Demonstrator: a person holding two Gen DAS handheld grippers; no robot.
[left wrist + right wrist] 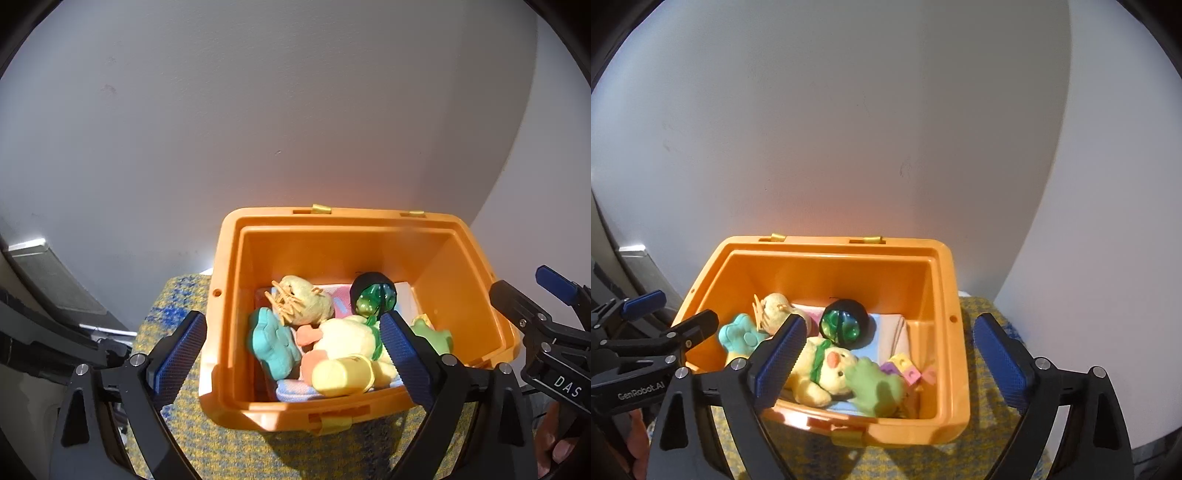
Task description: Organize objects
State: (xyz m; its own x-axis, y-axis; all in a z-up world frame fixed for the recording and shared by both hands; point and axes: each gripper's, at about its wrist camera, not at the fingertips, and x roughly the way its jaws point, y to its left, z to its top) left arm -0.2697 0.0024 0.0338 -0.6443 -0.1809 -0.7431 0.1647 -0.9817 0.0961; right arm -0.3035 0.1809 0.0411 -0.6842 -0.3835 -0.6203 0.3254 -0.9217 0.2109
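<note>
Orange bin [469, 280] on mat [177, 295] (toys inside, yellow plush [827, 373] central). Left claw [291, 354] and right claw [890, 358]: wide, empty.

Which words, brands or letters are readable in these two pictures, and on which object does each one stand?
"DAS": white letters on the black body of the right gripper, at the right edge of the left wrist view.
"GenRobot.AI": white print on the black body of the left gripper, at the left edge of the right wrist view.
Marks on the small coloured blocks in the orange box: too blurred to read.
</note>
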